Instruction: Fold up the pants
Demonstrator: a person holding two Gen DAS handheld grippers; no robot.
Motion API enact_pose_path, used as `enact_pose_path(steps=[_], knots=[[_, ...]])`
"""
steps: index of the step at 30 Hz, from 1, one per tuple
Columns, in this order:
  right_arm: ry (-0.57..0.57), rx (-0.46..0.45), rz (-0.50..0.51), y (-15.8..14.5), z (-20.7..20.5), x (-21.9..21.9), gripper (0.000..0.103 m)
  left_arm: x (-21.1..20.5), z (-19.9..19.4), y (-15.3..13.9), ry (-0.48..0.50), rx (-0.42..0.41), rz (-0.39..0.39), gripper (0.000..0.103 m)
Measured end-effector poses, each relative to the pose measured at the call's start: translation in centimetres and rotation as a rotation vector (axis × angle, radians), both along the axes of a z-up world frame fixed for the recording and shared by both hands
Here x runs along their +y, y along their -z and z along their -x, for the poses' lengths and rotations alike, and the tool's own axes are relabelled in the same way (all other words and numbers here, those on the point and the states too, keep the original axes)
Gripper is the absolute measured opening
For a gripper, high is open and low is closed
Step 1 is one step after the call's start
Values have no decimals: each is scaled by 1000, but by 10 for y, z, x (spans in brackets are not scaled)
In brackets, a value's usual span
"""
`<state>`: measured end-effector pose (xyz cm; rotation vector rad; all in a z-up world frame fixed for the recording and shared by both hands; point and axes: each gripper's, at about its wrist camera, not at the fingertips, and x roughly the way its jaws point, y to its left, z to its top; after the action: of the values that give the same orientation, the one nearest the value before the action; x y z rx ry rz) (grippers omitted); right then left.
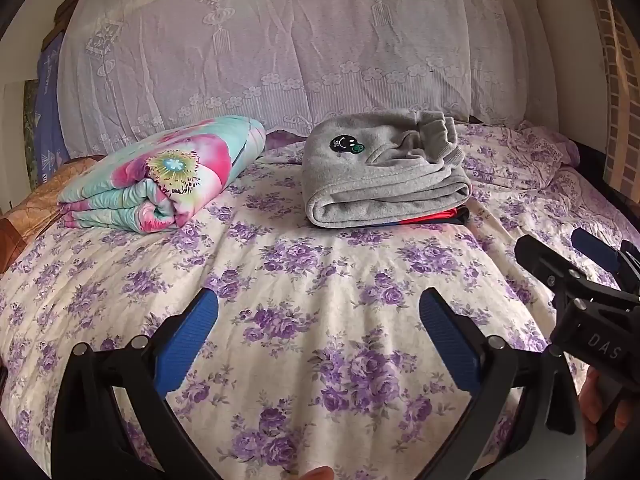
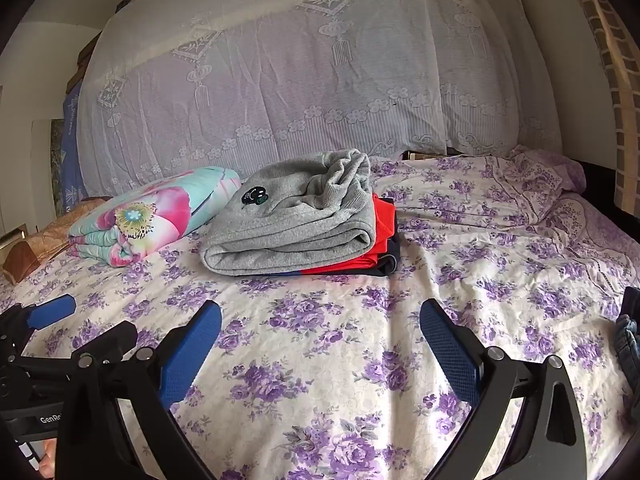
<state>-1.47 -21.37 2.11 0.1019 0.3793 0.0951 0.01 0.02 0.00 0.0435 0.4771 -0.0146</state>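
Folded grey sweatpants (image 1: 380, 184) (image 2: 292, 228) with a small smiley patch lie on top of a red garment (image 2: 382, 236) and a dark one, stacked on the bed past both grippers. My left gripper (image 1: 320, 308) hovers open over the flowered sheet, nothing between its blue pads (image 1: 192, 332). My right gripper (image 2: 320, 312) is open too, empty, short of the stack. Each shows in the other's view: the right gripper (image 1: 560, 254) at the right edge, the left gripper (image 2: 86, 322) at lower left. A dark denim piece (image 2: 628, 332) peeks in at the right edge.
A folded floral quilt (image 1: 160, 184) (image 2: 152, 216) lies left of the stack. The white and purple flowered bedsheet (image 1: 320, 264) covers the bed. A lace-draped headboard (image 1: 280, 48) rises behind. A wrinkled pillow (image 2: 552, 184) sits at the far right.
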Motion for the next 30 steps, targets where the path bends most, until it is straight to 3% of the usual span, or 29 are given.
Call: enact_pose_path(steps=[30], knots=[[1, 4, -2, 0, -1, 0, 100, -2, -1, 4, 0, 7, -1, 98]])
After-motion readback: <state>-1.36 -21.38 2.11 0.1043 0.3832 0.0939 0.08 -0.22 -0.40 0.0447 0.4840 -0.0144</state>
